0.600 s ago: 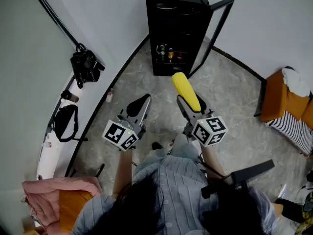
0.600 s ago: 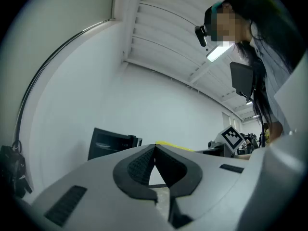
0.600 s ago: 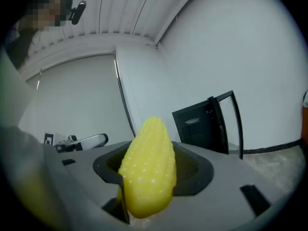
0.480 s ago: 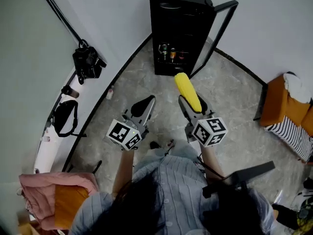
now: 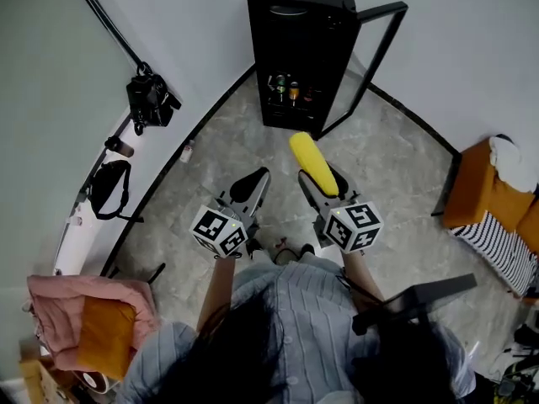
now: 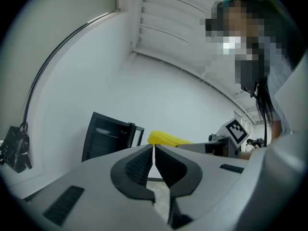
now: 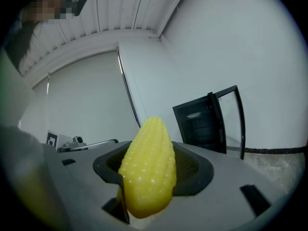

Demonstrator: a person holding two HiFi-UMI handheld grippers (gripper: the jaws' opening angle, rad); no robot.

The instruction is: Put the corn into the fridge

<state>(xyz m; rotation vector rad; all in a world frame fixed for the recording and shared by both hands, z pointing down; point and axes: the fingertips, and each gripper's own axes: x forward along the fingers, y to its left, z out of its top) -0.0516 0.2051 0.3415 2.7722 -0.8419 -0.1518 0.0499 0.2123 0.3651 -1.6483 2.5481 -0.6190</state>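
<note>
Clamping yellow knobbly corn cob [image 5: 312, 162] in wide right gripper [image 5: 320, 180] jaws | left gripper [image 6: 154, 149] jaws together, empty | open black fridge [image 5: 299, 23] at 12 o'clock.

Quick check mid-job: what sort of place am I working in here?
Probably a bare indoor room set up for recording, not a real kitchen: a small black fridge with its door open stands alone against a white wall on a stone-tile floor, with a black bag nearby.
</note>
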